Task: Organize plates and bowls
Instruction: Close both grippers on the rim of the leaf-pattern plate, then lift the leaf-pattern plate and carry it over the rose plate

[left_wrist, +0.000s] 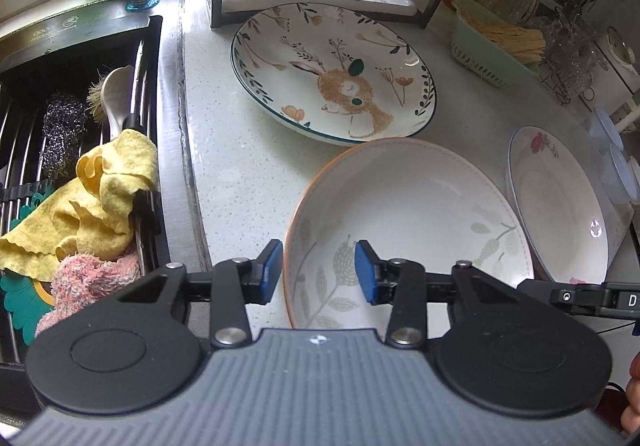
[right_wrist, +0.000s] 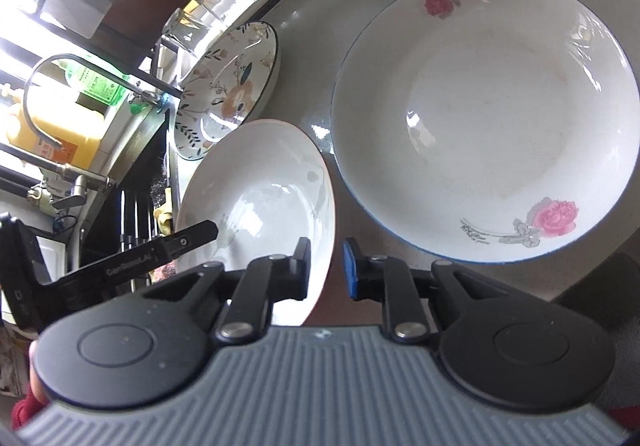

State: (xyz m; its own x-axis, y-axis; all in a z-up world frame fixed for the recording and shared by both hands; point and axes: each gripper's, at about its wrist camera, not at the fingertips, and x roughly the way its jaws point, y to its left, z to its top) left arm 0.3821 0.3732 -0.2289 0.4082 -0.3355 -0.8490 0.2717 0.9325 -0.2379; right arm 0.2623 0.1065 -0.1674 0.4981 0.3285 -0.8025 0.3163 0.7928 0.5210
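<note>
A glossy round ceramic plate with a rabbit print sat on the speckled stone counter at twelve o'clock. Nearer, the spread left gripper straddled the rim of a smooth orange-edged leaf-patterned plate. The right gripper, also spread, bracketed that plate's opposite rim, with a shiny rose-printed white plate at one o'clock.

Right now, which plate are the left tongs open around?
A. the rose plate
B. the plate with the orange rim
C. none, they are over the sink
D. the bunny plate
B, the left tongs stand open with the edge of the plate with the orange rim between their blue pads, one pad inside and one outside.
</note>
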